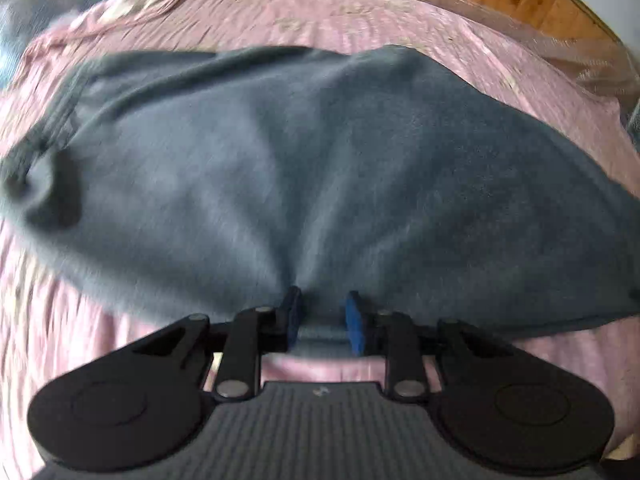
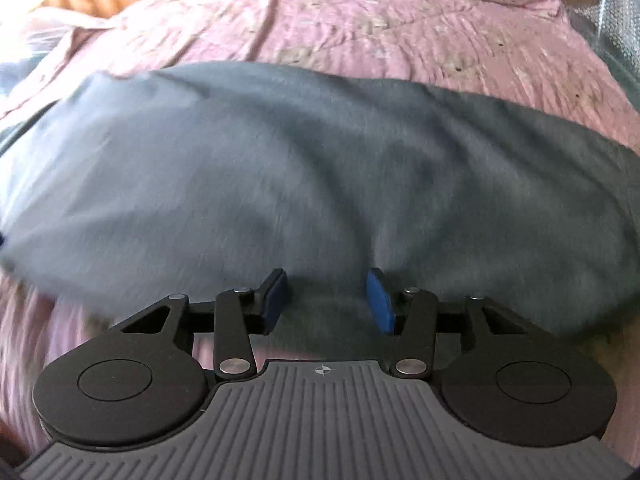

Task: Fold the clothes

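1. Where things lie: the grey garment (image 1: 320, 168) is spread on the pink bedspread (image 1: 360, 12) of a bed, near edge toward both cams. Frames are motion-blurred, so fine detail is unsure.

2. Left tongs (image 1: 325, 316): narrow gap w/ a bunched bit of the garment's near edge pinched between the blue pads (image 1: 356, 324); creases fan out from that pinch. Risk: the grip is on a small gather only. A hard pull could slip the cloth out, or drag it into a rope instead of a flat fold.

3. Right tongs (image 2: 328, 300): jaws stand fairly wide, cloth (image 2: 320, 168) lying between and under the fingers, but no clear pinch on it. I judge it open, not holding. Risk: if the left side lifts while the right has nothing, the edge rises lopsided and the fold comes out skewed.

4. Can't tell how many layers the left tongs hold. If only the top layer, the under layer stays behind and the fold splits.

5. The bedspread is ribbed and wrinkly; closing the right tongs low could nip the bedspread along w/ the garment and haul bedding up too.

6. The far-left part of the garment in the left cam looks rumpled w/ a dark hollow, maybe a sleeve or opening. Folding over it w/o smoothing would trap a lump.

7. Stage: unclear whether this edge is being lifted for a fold or set down after one. Either fits.
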The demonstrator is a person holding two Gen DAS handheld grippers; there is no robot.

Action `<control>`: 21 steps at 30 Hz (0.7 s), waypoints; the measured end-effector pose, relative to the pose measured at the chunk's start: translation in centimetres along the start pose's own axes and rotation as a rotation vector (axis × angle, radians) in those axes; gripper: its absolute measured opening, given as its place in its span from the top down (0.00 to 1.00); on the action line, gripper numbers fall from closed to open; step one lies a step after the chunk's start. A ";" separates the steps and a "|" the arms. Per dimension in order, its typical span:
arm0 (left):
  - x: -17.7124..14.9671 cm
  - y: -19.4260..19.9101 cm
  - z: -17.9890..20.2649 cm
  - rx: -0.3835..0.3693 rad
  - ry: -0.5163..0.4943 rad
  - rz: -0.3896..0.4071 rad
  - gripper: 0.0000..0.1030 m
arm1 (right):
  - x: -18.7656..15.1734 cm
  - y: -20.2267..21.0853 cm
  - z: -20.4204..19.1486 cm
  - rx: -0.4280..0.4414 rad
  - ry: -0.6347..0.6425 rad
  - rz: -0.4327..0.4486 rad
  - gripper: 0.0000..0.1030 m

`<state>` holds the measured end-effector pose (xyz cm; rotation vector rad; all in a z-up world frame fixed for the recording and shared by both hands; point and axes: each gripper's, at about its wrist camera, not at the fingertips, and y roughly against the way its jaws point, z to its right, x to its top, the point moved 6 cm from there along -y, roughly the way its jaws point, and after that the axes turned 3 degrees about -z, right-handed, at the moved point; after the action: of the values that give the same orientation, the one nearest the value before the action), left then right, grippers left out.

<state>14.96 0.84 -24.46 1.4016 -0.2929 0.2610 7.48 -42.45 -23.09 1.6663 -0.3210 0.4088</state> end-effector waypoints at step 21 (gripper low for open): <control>10.0 -0.7 44.6 -0.511 -0.559 -0.086 0.43 | -2.5 5.0 22.2 -0.004 -0.559 0.290 0.78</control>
<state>22.51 -43.27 -15.20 0.9505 -0.7041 -0.2741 4.87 -65.17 -22.16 1.7131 -0.9835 0.1442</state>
